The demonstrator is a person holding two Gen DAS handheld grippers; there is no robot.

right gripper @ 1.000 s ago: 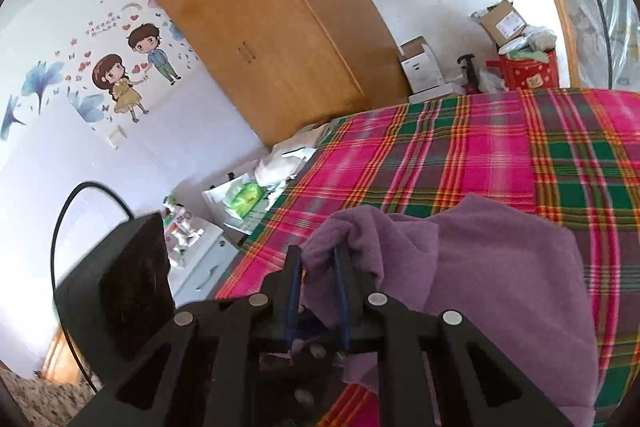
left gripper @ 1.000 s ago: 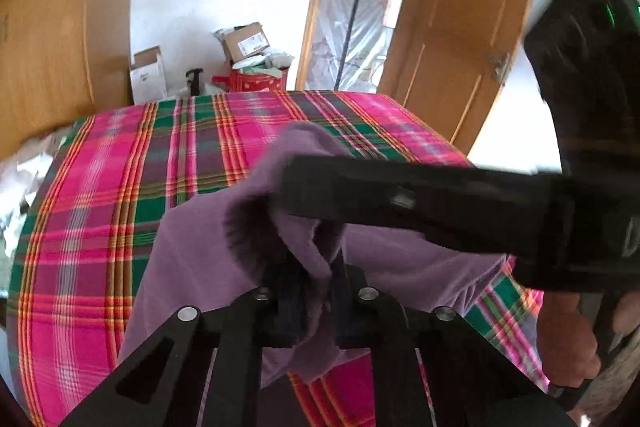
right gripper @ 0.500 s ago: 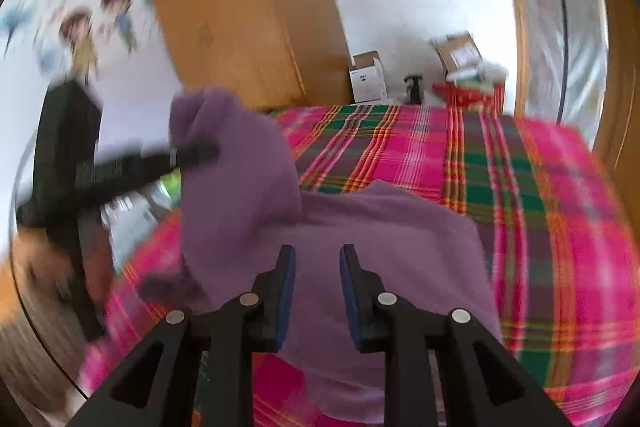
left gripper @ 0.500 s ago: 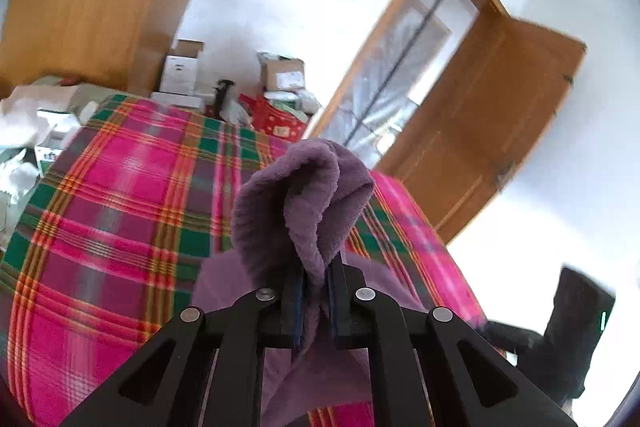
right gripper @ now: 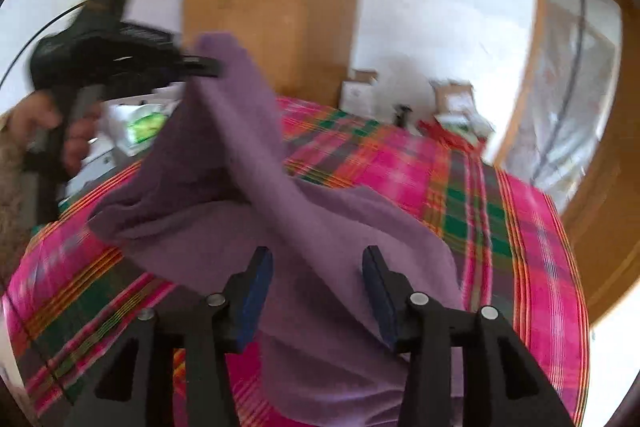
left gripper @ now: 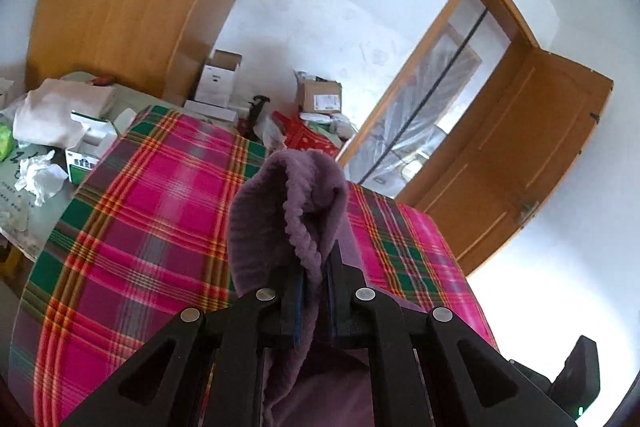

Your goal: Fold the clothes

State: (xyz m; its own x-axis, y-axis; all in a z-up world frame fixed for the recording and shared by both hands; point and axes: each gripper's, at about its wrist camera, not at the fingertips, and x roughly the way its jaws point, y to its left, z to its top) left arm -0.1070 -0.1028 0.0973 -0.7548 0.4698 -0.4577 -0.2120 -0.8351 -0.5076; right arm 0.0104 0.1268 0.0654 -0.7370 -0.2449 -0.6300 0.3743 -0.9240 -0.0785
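The left tool point(left gripper: 312, 267) is raised above the bed point(left gripper: 132, 227), its fingers clamped together on a fold of the purple garment point(right gripper: 320, 227). A hand point(right gripper: 60, 131) grips this tool's handle at the left of the right wrist view. The right tool point(right gripper: 318, 279) is low, its fingers wide apart and holding nothing. The garment lies on the plaid bed; one corner rises steeply up-left to the left tool, and the rest spreads to the right.

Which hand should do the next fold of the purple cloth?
Probably the left. The left gripper is clamped on a corner of the purple cloth and holds it up above the plaid bed. The right gripper is open and holds nothing.
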